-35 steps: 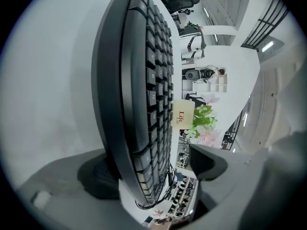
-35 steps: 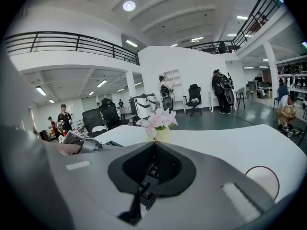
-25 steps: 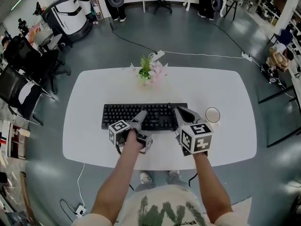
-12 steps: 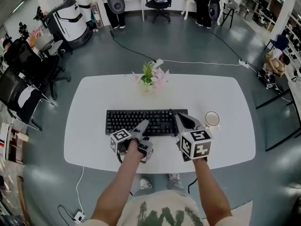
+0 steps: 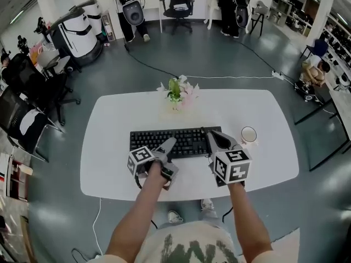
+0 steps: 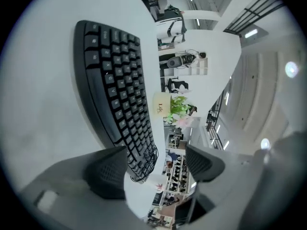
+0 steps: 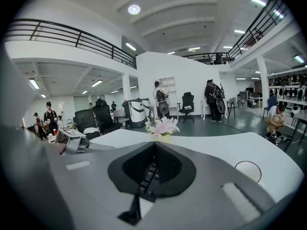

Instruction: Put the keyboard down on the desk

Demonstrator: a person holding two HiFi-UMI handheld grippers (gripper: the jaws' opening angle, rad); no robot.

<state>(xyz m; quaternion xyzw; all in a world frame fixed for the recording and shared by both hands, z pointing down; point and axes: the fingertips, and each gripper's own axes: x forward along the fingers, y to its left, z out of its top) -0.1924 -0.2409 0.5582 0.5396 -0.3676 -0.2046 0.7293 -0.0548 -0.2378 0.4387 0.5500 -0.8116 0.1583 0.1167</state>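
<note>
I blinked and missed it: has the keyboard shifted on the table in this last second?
No. The keyboard still lies with its right end beside the cup, flowers behind its middle; only the camera shifted.

I see a black keyboard (image 5: 175, 141) on a white desk (image 5: 115, 125). The flowers (image 5: 184, 89) are pink and white over green leaves, and their vase (image 6: 160, 104) is cream. The cup (image 5: 248, 134) is white. The left hand-held gripper (image 6: 156, 166), its jaws closing with the keyboard's end between them, is grey with dark pads, and the right hand-held gripper (image 7: 154, 150) is coloured the same. Each carries a cube (image 5: 140, 159) patterned with black-and-white square markers. The floor (image 5: 219, 53) reads blue-grey. The person's shirt (image 5: 189, 245) is off-white with a green print.
</note>
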